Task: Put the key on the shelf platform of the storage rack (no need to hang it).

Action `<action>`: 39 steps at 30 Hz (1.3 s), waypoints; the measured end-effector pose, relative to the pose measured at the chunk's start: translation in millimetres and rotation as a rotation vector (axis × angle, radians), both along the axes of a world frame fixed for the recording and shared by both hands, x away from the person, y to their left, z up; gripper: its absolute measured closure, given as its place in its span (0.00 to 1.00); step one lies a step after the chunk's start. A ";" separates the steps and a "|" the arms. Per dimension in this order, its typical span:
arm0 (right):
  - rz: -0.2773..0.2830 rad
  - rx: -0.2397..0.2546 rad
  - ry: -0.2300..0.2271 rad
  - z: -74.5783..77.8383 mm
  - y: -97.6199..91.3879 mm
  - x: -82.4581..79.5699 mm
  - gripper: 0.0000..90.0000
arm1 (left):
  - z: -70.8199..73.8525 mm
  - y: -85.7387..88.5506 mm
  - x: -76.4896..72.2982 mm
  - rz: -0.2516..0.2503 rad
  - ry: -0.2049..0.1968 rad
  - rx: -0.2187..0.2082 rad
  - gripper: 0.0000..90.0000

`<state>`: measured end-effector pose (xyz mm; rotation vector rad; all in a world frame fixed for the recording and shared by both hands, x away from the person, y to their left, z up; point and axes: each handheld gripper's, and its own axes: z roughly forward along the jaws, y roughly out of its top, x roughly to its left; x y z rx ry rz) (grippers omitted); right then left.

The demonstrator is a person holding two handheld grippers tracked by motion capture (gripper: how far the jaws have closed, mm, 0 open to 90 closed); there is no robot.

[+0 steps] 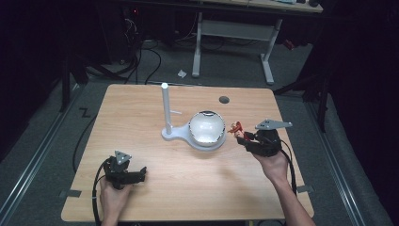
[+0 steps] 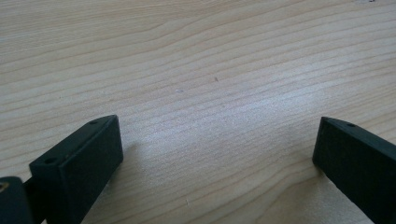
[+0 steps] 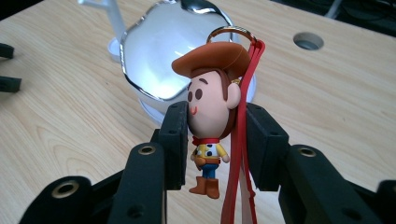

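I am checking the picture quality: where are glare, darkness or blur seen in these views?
High view: the room around the table is very dark; the white bowl glares. Right gripper view: the cowboy keychain is sharp and the bowl shines. Left gripper view: the near jaws are soft, with an even-lit wood grain.

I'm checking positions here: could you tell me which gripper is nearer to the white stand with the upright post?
The right. The right gripper, clamped on a cowboy keychain, hovers beside the white stand; the left gripper sits open at the near left edge.
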<state>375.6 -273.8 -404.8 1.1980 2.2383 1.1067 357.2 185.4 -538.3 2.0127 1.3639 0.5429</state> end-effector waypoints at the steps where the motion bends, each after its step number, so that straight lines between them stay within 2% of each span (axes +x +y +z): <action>1: 0.007 -0.003 -0.004 2.1 2.4 1.0 0.71 | 0.0 0.0 0.0 0.000 0.000 0.000 0.02; 10: 0.062 -0.003 -0.019 11.7 23.1 12.2 0.71 | 0.0 0.0 0.0 0.000 0.000 0.000 0.02; 20: 0.114 -0.023 -0.008 15.6 50.6 32.7 0.71 | 0.0 0.1 0.0 0.000 0.000 0.000 0.02; 31: 0.144 -0.058 0.019 7.4 75.4 58.8 0.70 | 0.0 0.1 0.0 0.000 0.000 -0.001 0.02; 39: 0.153 -0.069 0.055 -9.3 90.2 74.9 0.70 | 0.0 0.1 0.0 0.000 0.000 -0.001 0.02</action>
